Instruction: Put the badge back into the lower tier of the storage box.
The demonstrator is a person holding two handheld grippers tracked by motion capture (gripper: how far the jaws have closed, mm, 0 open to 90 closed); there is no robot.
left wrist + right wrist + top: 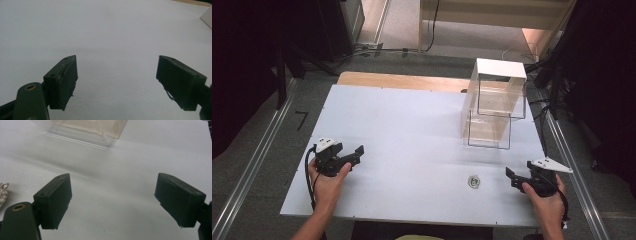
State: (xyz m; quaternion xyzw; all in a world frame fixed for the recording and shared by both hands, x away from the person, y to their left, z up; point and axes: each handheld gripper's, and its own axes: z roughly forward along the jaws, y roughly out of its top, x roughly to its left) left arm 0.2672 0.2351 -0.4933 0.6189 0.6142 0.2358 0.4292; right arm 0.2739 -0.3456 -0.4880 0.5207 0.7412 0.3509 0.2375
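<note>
1. Left gripper (354, 154) – jaws spread wide, nothing between them, parked low over bare white table (412, 130).
2. Right gripper (512, 176) – jaws released, empty, aimed toward foil-wrapped item (474, 181) just beside it – likely pickup target.
3. Clear stepped box (492, 107) beyond, probably the destination.

Gripper: the right gripper (112, 197) has its two black jaws wide apart, with bare table between them.
Surface: a plain white tabletop (112, 170).
Box: a clear plastic box (85, 130) stands at the top, well beyond the jaws.
Foil: a crumpled silver foil ball (3, 192) lies at the left edge, just beside the left jaw.
</note>
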